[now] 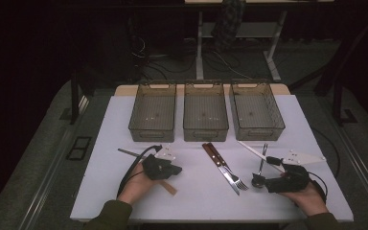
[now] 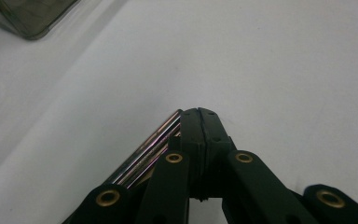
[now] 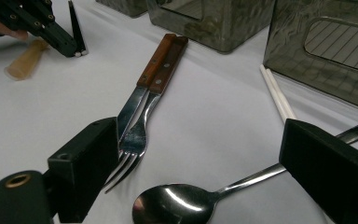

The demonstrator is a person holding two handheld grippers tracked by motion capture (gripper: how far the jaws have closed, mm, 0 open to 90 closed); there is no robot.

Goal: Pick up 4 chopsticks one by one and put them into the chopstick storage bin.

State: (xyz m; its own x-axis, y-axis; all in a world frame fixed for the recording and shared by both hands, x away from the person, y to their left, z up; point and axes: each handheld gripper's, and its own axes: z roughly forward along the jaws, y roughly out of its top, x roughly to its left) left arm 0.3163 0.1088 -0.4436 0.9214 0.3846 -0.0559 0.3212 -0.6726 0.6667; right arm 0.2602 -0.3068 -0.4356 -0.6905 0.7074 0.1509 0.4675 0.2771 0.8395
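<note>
Three bins behind, cutlery in front of us on the worktop (image 1: pixel 196 191).

We see three bins (image 1: pixel 205 111) side by side along the far edge. Just before the middle one lie a knife (image 1: pixel 219 162) and fork (image 1: pixel 230 171), touching. To their right rest a spoon (image 1: pixel 260 168) and chopsticks (image 1: pixel 256 152). Our left tool (image 1: pixel 165 168) sits left of the knife, our right tool (image 1: pixel 268 183) around the spoon's bowl.
</note>
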